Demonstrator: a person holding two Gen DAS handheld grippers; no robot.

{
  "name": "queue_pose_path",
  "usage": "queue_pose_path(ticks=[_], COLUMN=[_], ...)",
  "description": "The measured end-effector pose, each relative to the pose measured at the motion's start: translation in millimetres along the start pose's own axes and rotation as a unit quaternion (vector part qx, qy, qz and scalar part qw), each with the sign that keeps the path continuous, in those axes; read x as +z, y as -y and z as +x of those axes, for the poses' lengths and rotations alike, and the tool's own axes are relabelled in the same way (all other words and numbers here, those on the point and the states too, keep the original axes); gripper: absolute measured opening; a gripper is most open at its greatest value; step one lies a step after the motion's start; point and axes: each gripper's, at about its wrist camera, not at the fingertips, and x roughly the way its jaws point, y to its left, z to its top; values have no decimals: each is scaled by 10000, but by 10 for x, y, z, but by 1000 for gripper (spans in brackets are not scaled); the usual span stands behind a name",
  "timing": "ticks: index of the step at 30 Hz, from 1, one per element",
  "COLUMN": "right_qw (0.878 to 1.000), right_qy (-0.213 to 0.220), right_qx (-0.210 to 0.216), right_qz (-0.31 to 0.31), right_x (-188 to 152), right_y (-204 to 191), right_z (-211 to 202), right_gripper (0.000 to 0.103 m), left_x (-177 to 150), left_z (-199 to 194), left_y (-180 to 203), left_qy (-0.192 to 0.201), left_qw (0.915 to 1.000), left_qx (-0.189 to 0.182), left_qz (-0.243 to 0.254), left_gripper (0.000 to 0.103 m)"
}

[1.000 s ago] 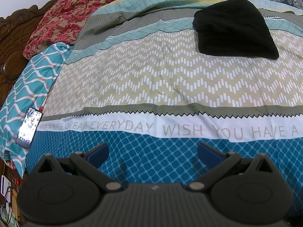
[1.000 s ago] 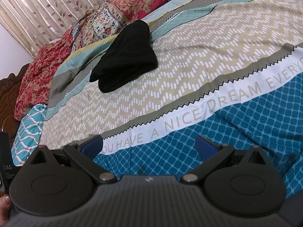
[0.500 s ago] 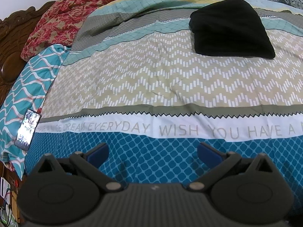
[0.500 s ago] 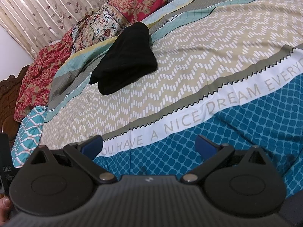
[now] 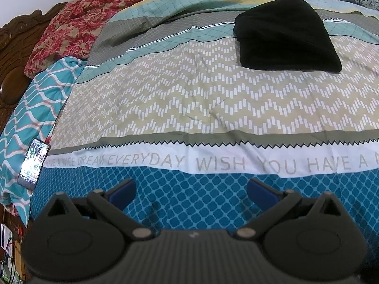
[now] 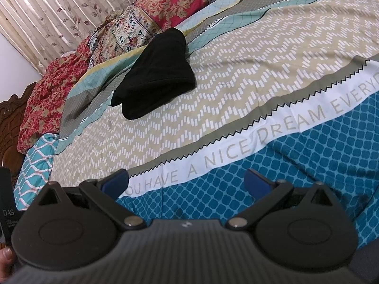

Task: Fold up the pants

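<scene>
The black pants (image 5: pixel 286 35) lie folded into a compact bundle on the far part of the patterned bedspread (image 5: pixel 189 99), toward the upper right in the left wrist view. From the right wrist they (image 6: pixel 156 75) show at upper centre-left. My left gripper (image 5: pixel 190 190) hovers open over the blue band near the bed's front edge, far from the pants, nothing between its blue pads. My right gripper (image 6: pixel 186 181) is likewise open and empty above the lettered white stripe.
A lit phone (image 5: pixel 33 162) lies on a teal wavy pillow (image 5: pixel 30 108) at the left edge. Red floral bedding (image 5: pixel 78 26) and patterned quilts (image 6: pixel 146 21) pile along the far side. A carved wooden headboard (image 5: pixel 9 54) stands left; curtains (image 6: pixel 59 7) hang behind.
Both views shift only slightly; the pants stay where they lie and both grippers remain open and empty.
</scene>
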Motion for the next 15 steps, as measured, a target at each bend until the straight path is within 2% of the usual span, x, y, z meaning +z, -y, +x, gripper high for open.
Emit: queue_pose_path(ticks=[15], right_qw=[9999], right_qy=[115], right_qx=[-68], right_qz=[-84], right_x=[-16], right_y=[-25], right_z=[-6], right_gripper=[103], left_x=[-3], left_z=[-65], left_y=[30], left_qy=[128], left_qw=[9997], left_qx=[-219], left_qz=[55], left_gripper=[103])
